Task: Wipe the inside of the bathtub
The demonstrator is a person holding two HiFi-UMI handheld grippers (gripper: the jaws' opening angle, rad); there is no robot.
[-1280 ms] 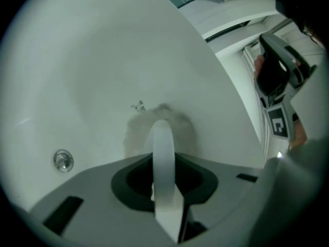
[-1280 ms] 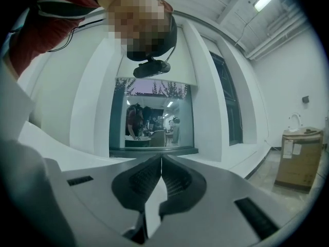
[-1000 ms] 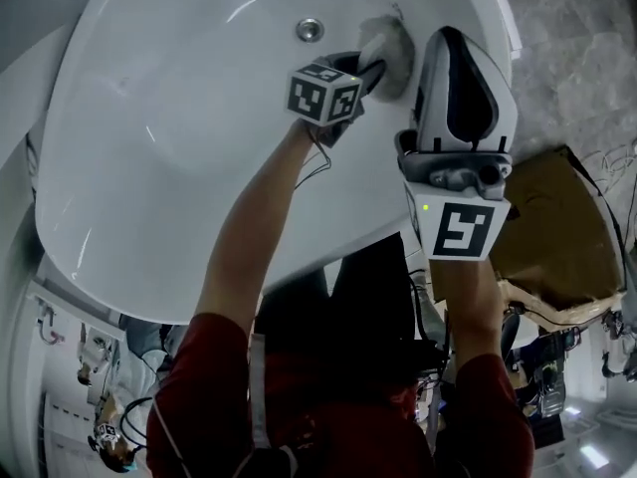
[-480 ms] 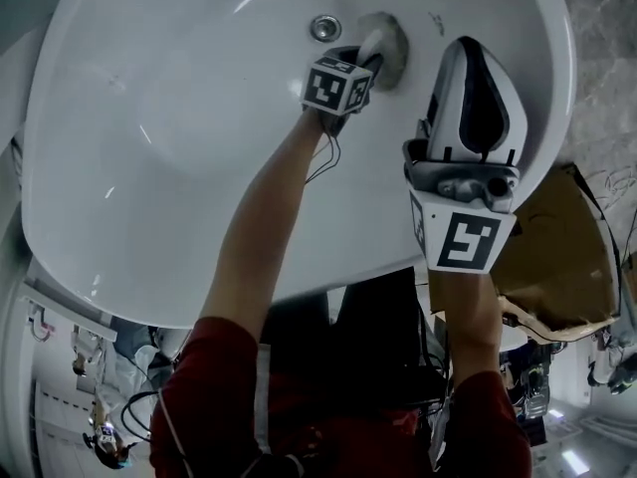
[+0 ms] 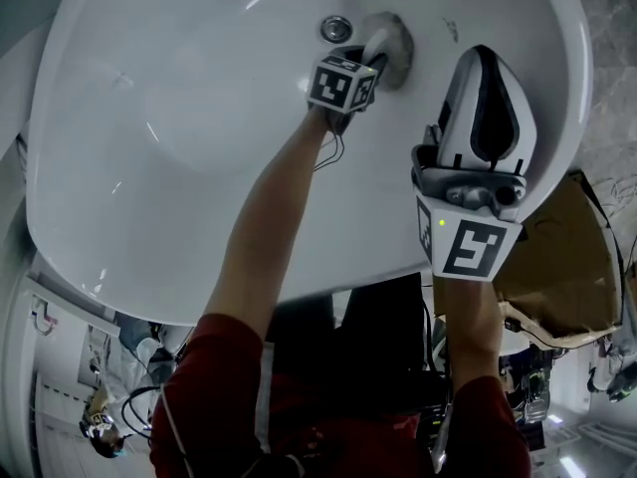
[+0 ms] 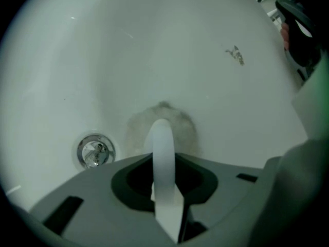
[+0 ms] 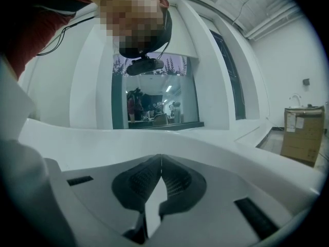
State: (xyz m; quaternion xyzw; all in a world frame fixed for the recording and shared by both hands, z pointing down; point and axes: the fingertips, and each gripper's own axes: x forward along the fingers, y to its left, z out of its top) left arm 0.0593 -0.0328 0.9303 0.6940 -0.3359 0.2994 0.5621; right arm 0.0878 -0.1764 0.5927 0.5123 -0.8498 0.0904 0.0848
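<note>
L claw (image 6: 164, 161), fuzzy round pad (image 6: 183, 133), glossy tub (image 6: 169, 45)

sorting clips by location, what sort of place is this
Probably a bathroom showroom or workshop: a white bathtub with chrome drain, a cardboard box beside it, and the left gripper holding a wiping pad.

Your bathtub (image 5: 149, 118) is smooth, glossy white with bright highlights, and its drain (image 6: 95, 151) is shiny chromed metal. The wiping pad (image 6: 185, 133) in your left gripper (image 6: 163, 158) looks soft, fuzzy and matt grey, on a smooth white plastic-looking strip. Your right gripper (image 7: 157, 176) is matt grey plastic with dark ribbed pads (image 7: 139, 181), and the cardboard box (image 5: 562, 257) is dull brown.
</note>
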